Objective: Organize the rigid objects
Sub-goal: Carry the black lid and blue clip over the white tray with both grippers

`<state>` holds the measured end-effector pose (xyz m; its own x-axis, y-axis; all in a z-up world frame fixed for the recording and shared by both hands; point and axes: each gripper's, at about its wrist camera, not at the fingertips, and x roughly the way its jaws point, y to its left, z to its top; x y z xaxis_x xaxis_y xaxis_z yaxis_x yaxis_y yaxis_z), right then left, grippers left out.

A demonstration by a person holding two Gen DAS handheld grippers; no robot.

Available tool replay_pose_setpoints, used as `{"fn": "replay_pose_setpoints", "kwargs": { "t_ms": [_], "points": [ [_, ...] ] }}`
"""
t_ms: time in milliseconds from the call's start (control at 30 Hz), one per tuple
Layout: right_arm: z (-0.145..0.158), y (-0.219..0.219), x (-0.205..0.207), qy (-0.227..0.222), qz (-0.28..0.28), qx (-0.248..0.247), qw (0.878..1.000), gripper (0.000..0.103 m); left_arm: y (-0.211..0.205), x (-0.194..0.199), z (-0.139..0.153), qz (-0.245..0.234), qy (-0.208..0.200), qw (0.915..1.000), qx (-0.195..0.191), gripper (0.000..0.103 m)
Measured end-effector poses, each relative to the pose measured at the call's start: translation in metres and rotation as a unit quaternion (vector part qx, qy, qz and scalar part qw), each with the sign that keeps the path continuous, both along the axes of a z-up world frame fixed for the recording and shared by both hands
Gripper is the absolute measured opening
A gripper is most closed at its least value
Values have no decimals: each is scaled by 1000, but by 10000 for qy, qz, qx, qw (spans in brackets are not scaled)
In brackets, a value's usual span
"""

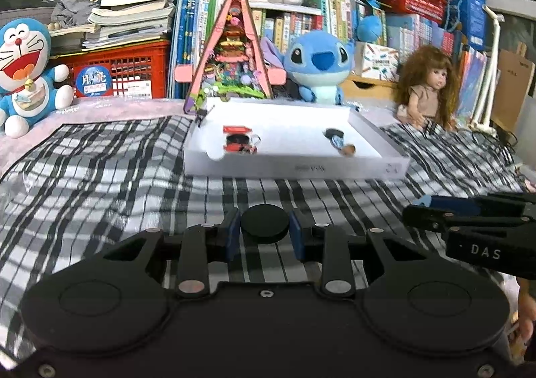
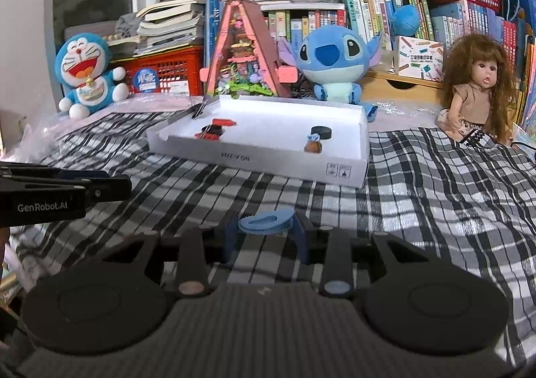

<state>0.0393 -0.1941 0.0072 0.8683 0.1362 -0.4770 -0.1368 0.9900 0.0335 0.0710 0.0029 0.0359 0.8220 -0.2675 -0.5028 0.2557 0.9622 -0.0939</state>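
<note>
Above the checked cloth [image 1: 100, 170], the left claw [image 1: 264, 230] gripped a black disc [image 1: 264, 222] between its blue pads, and the right claw [image 2: 266, 230] was closed on a light blue clip [image 2: 264, 220]. Beyond both lay the white box lid [image 2: 301, 173], holding a red-and-black item [image 2: 214, 130] toward its left side and another black disc [image 2: 321, 133] beside a small brown piece [image 2: 313, 146] toward its right. Plush toys and a doll [image 2: 475, 90] sat behind it.

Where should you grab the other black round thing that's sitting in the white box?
Pinch the black disc across its round edge, coming straight down from above. It lies flat in the white box, so its sides are the only grip, and the brown piece sits just in front.
</note>
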Motion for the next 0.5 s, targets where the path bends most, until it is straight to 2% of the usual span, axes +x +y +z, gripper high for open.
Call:
{"fn": "replay_pose_setpoints", "kwargs": {
  "t_ms": [500],
  "points": [
    [38, -30, 81, 320, -468, 669, 9962, 41, -8, 93, 35, 140, 7, 9997, -220, 29]
  ]
}}
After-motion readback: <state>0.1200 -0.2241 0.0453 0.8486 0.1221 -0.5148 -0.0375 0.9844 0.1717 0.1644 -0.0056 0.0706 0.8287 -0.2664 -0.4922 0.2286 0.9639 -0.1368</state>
